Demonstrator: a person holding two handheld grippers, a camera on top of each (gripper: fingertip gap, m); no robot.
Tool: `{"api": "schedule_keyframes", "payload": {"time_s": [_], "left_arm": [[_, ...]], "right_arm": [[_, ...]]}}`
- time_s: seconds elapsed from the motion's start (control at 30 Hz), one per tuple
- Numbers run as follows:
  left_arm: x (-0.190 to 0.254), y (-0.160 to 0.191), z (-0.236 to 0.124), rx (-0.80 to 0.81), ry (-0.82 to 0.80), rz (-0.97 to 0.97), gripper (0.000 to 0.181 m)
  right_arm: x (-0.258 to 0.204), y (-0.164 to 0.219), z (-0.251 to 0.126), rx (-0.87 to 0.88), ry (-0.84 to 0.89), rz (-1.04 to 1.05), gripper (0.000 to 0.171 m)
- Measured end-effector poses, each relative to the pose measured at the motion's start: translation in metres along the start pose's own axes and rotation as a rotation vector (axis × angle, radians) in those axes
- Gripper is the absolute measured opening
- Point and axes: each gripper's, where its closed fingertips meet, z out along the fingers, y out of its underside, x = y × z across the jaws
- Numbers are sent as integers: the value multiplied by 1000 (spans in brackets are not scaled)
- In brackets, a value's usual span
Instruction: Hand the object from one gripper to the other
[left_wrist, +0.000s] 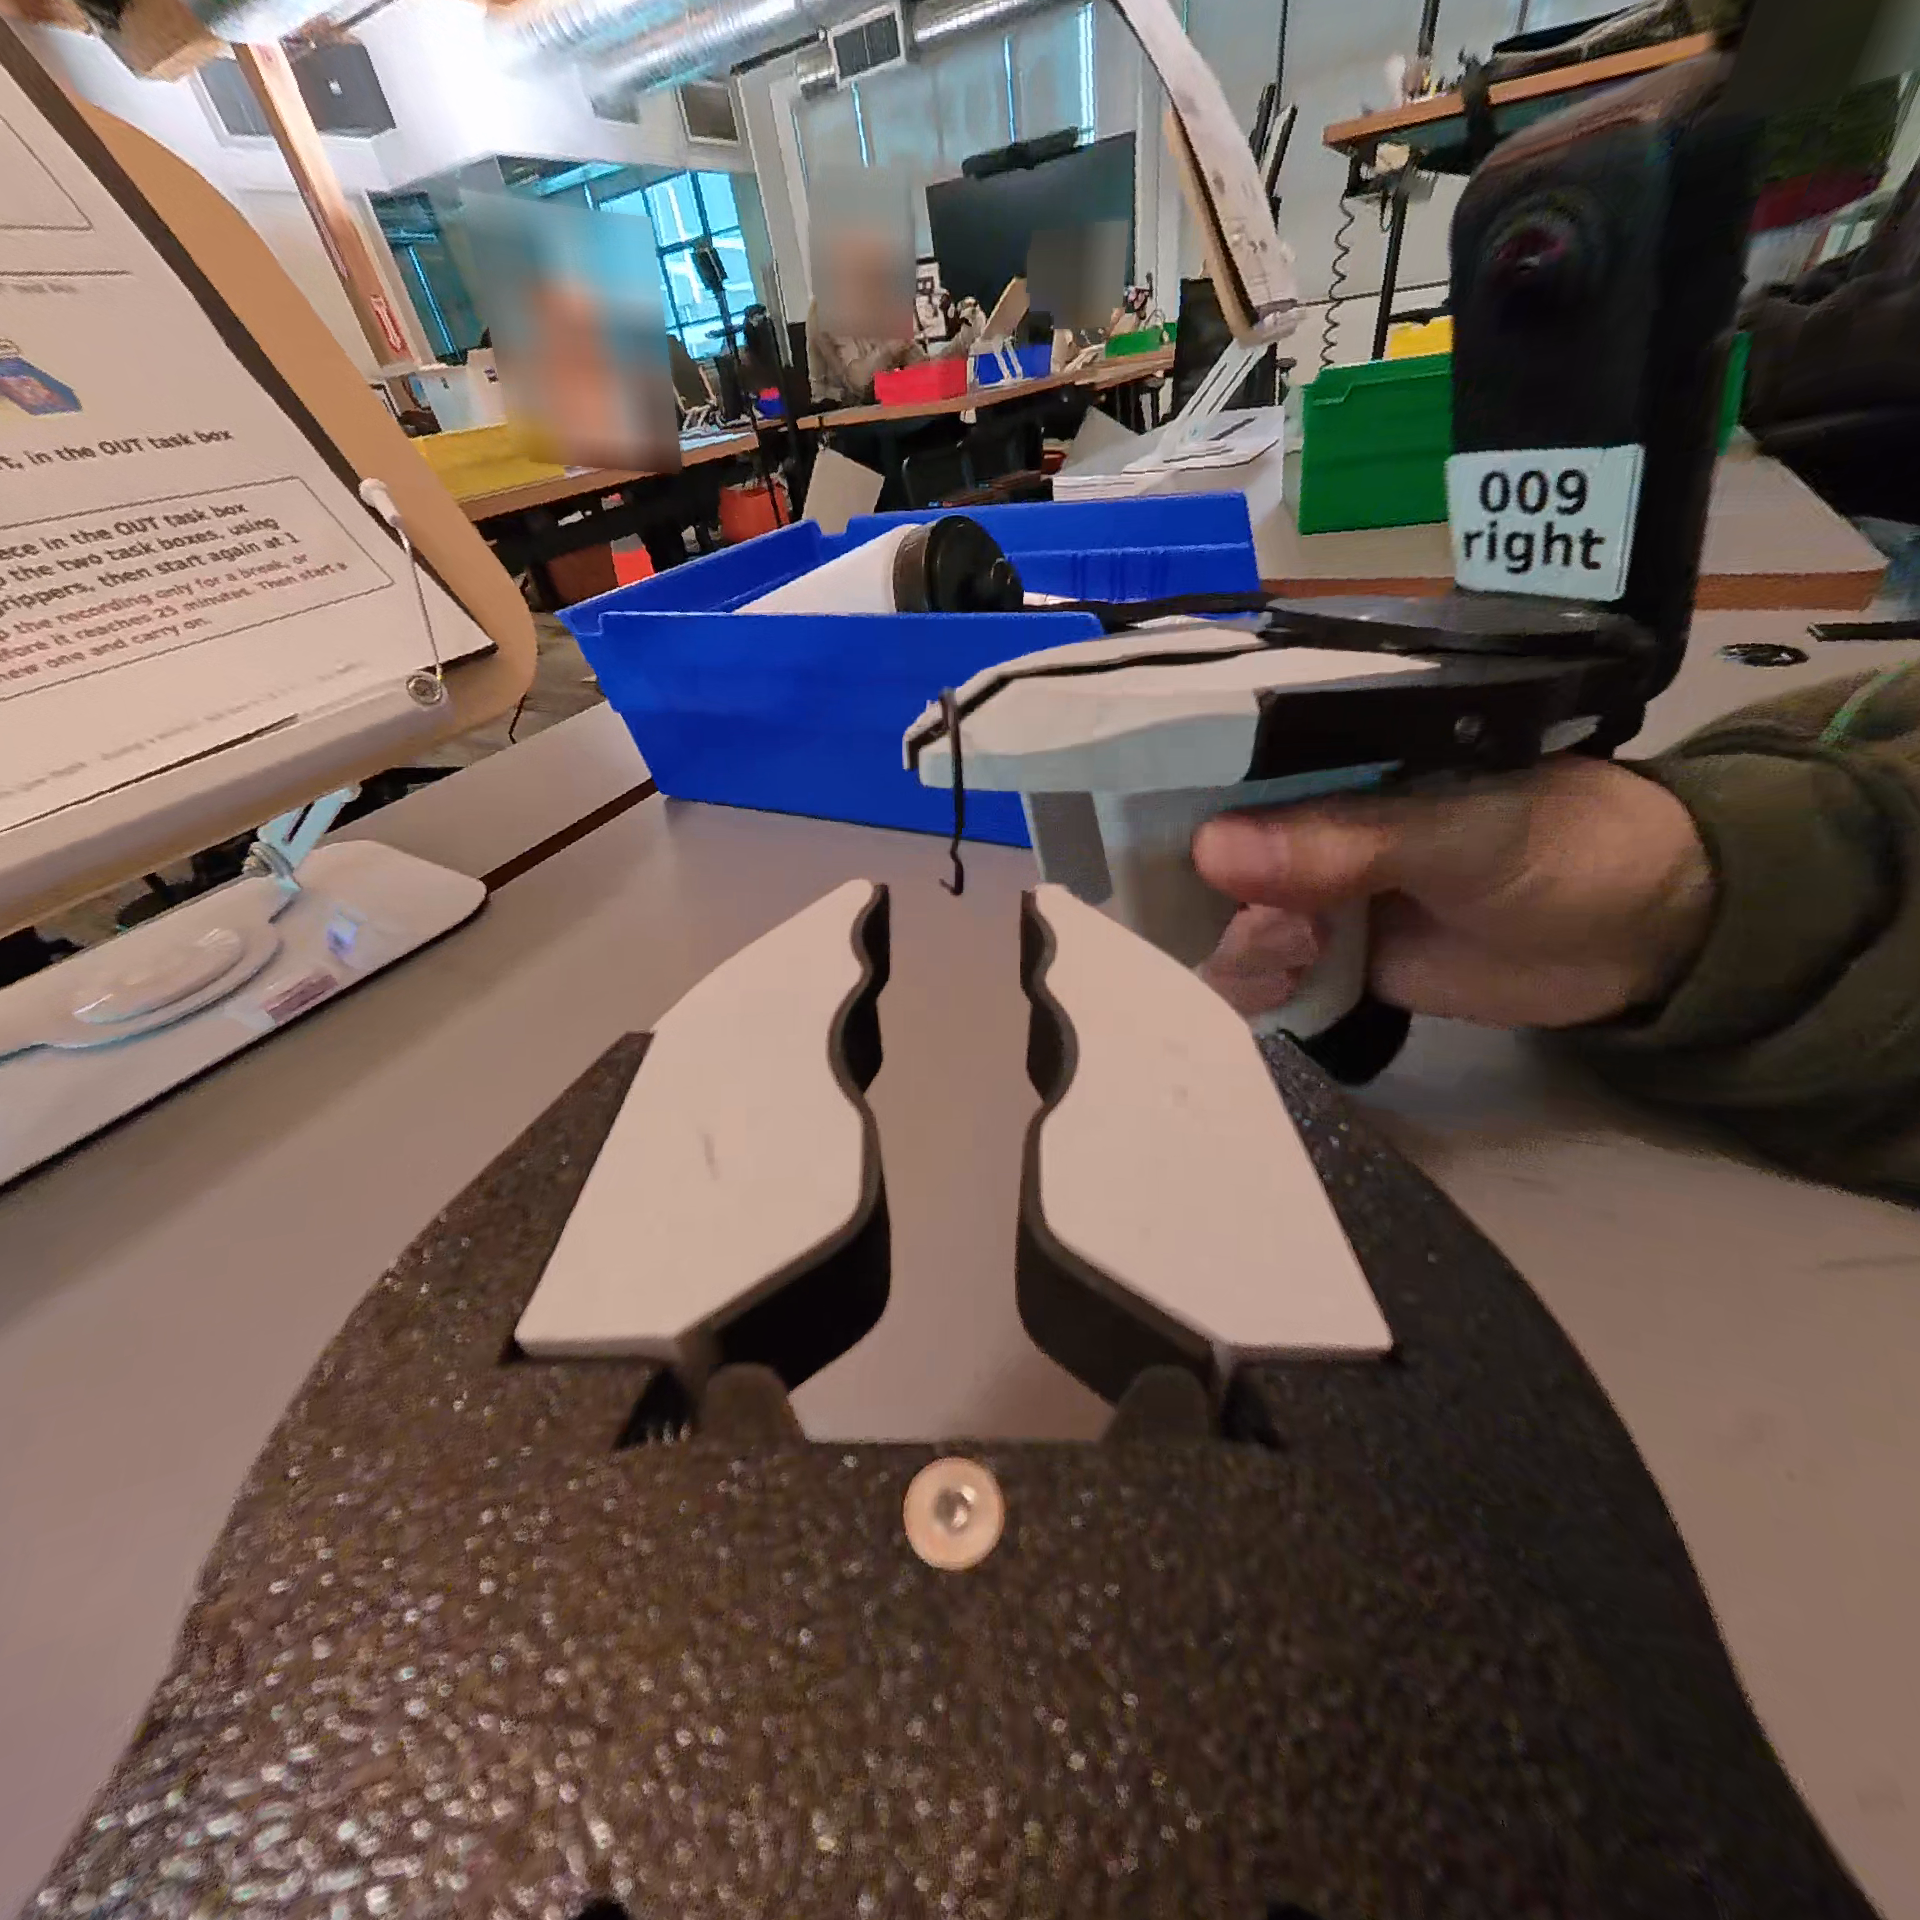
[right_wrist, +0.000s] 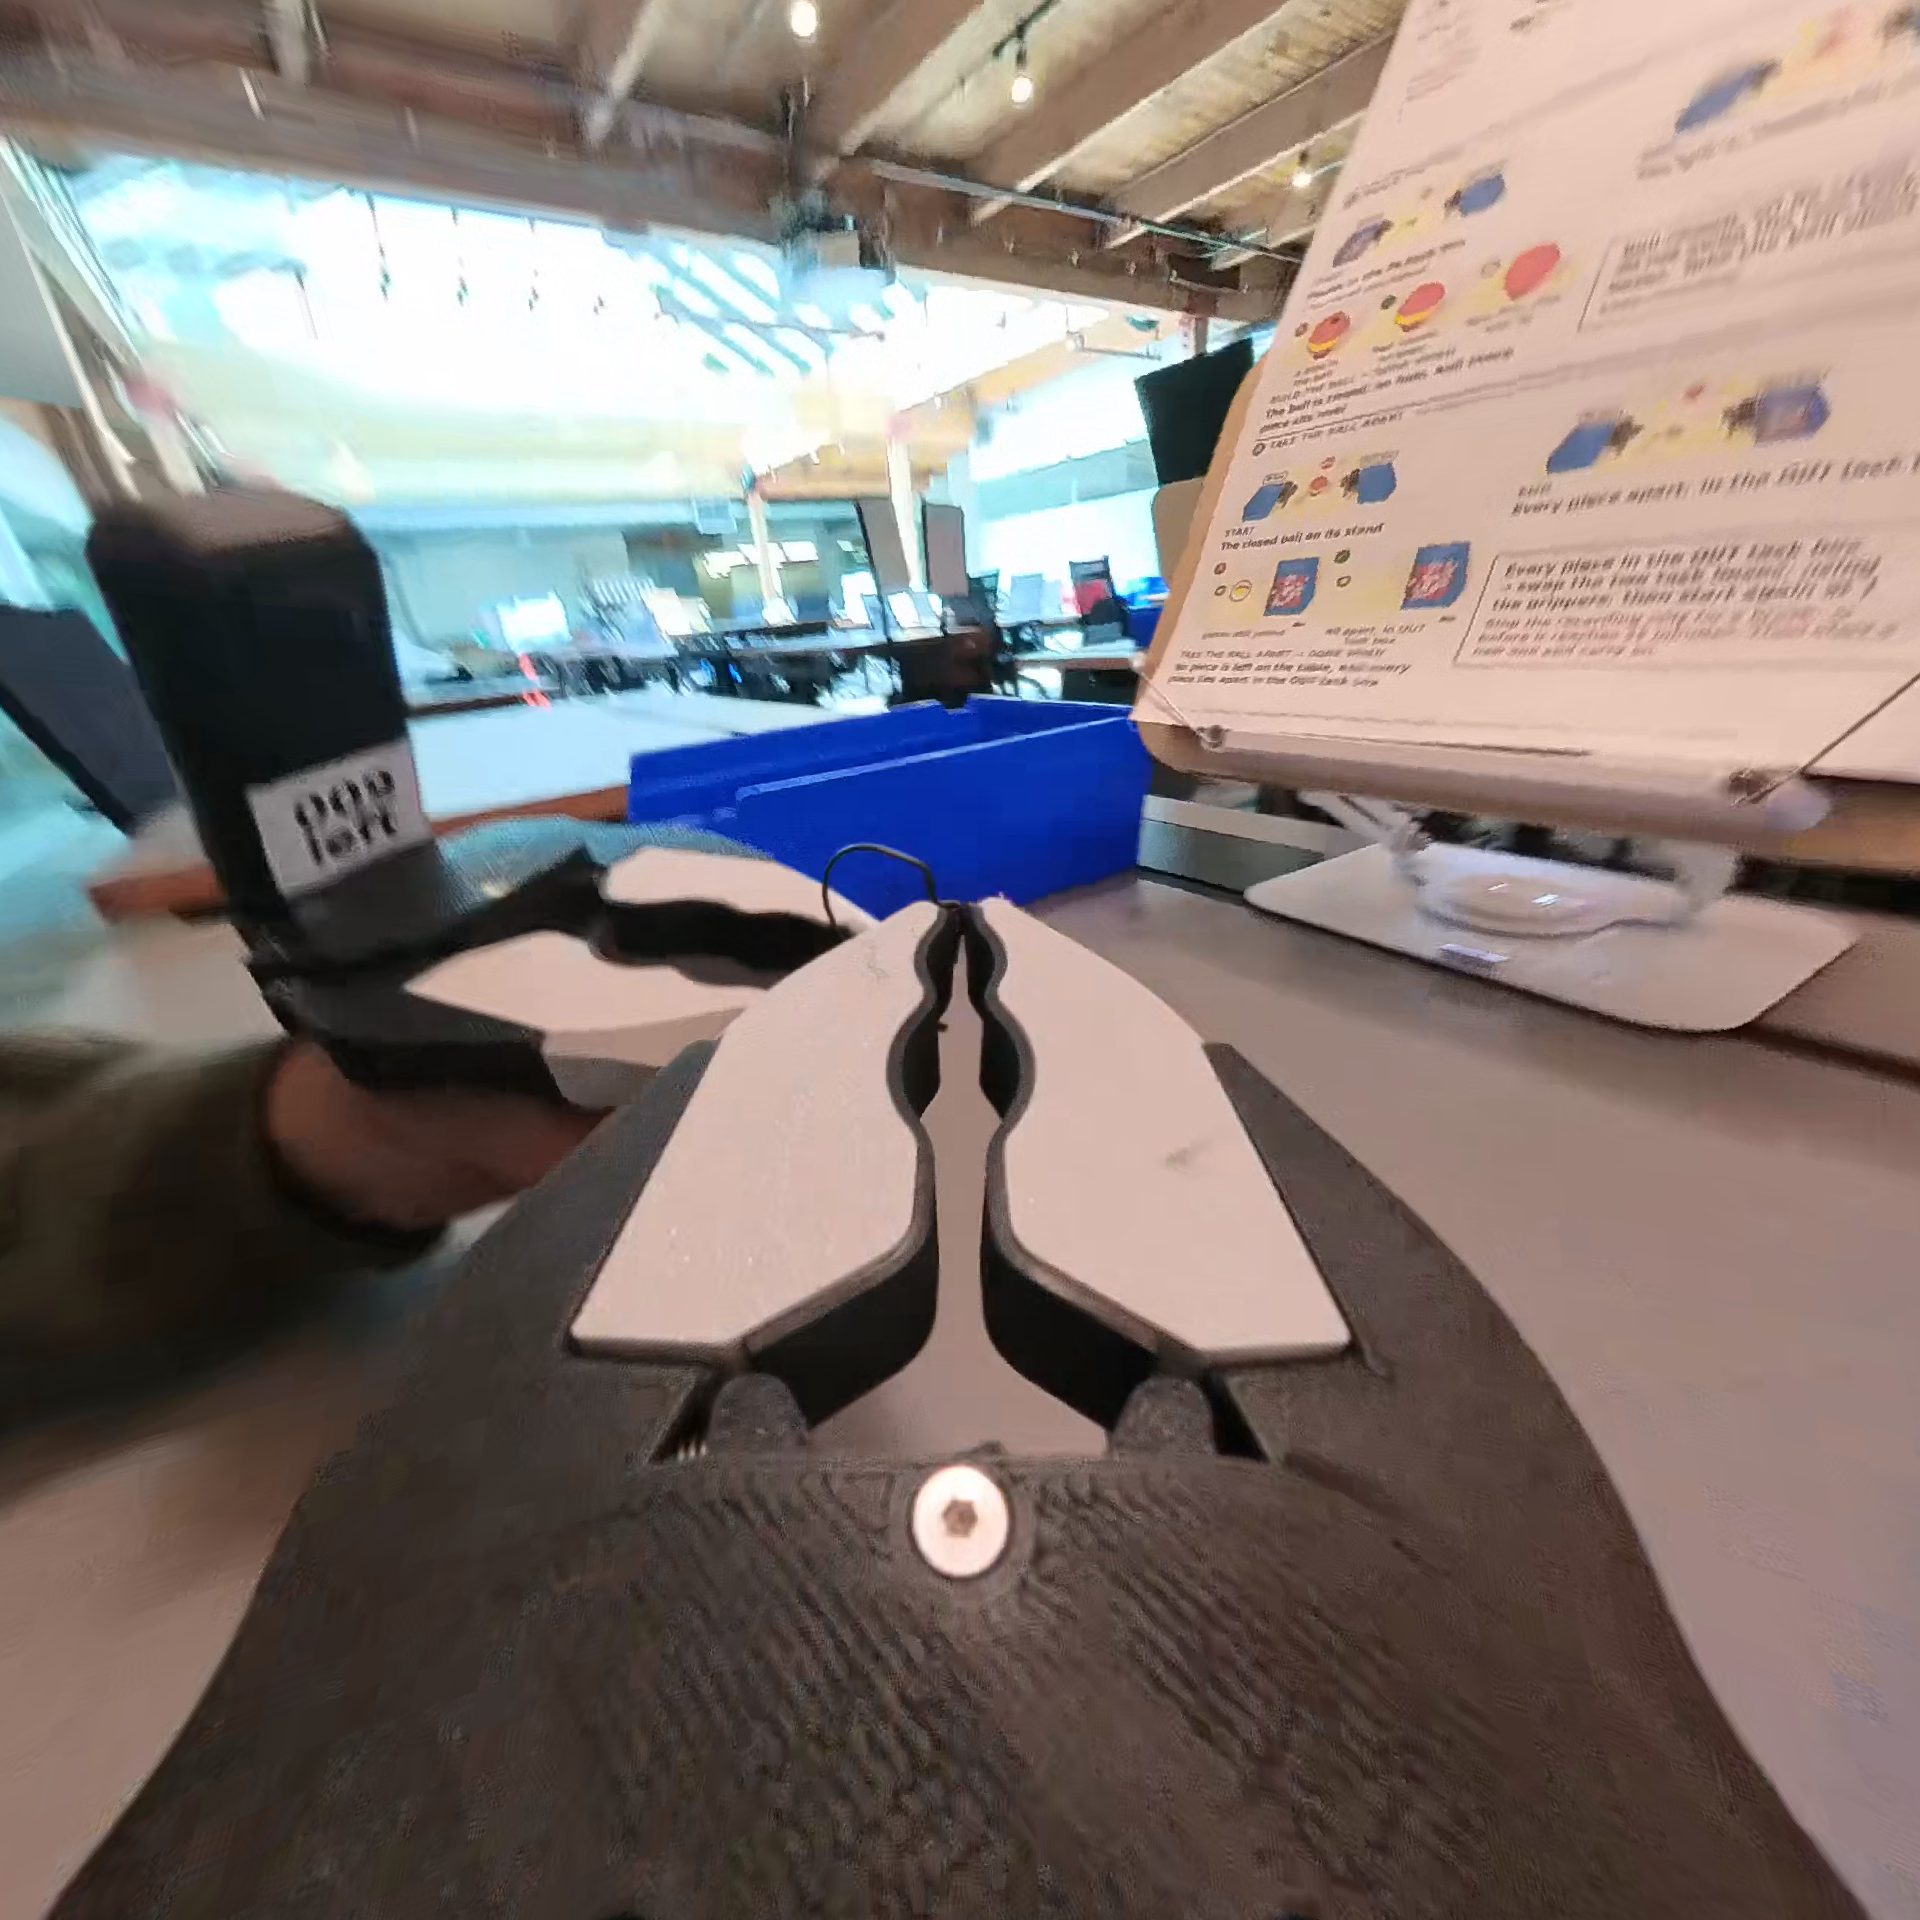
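The object is a thin black bent wire (left_wrist: 956, 821). My right gripper (right_wrist: 956, 920) is shut on it at the fingertips. In the right wrist view a loop of the wire (right_wrist: 878, 868) sticks out past the tips. In the left wrist view the right gripper (left_wrist: 930, 732) comes in from the right, and the wire hangs down from its tip. My left gripper (left_wrist: 956, 914) is open and empty, with its fingertips just below the wire's lower hooked end. In the right wrist view the left gripper (right_wrist: 769, 935) is at the left, open, with its tips close to the wire.
A blue bin (left_wrist: 831, 707) stands behind the grippers on the grey table (left_wrist: 416, 1091), with a white roll with a black cap (left_wrist: 935, 571) inside. An instruction board on a white stand (left_wrist: 208, 520) is at the left. A green bin (left_wrist: 1371, 436) sits far right. A hand (left_wrist: 1455, 914) holds the right gripper.
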Motion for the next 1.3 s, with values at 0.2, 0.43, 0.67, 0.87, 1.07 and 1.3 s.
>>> {"api": "schedule_keyframes", "payload": {"time_s": [0.2,0.43,0.67,0.87,1.07,1.3], "left_arm": [[-2,0,0,8,-13,-29,14],[1,-5,-2,43,8,-31,6],[3,-7,-2,49,8,-2,4],[-4,-7,-4,34,-20,11,1],[-27,16,-8,-151,-161,149,1],[-25,36,-4,-342,-208,472,1]], "right_arm": [[-2,-2,1,53,-66,202,1],[-3,-2,1,53,-75,210,1],[-4,-1,2,47,-81,216,1],[-1,-3,0,60,-66,205,8],[12,3,-6,-130,143,-492,41],[-1,29,1,-338,180,-1251,29]]}}
